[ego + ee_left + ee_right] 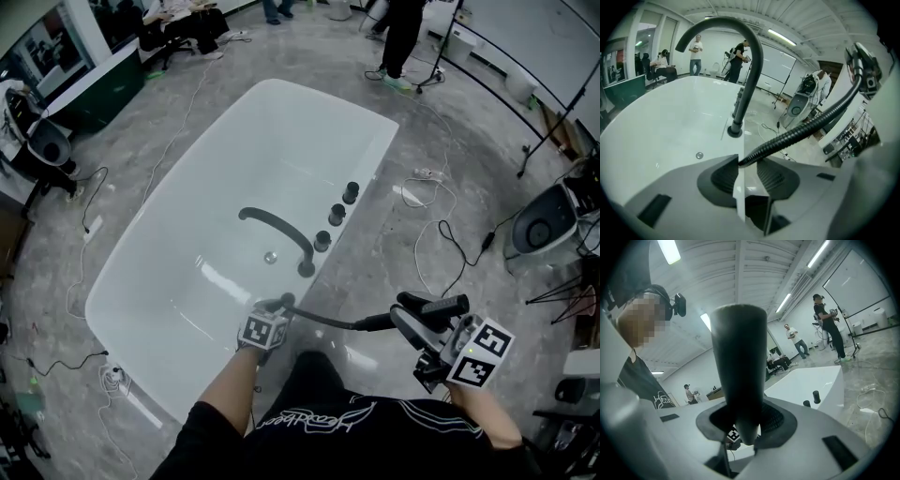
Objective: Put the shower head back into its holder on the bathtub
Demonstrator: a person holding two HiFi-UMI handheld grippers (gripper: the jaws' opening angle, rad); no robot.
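A: Where's the shower head?
B: Clamped in the right gripper, out beside the bathtub, over the floor.
A: And the left gripper?
B: Jaws slack, the hose running loose between them at the rim; curved faucet beyond.

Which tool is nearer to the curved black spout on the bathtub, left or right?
Left. The left tool is at the bathtub rim just before the spout; the right tool holds the shower head outside the tub, farther away.
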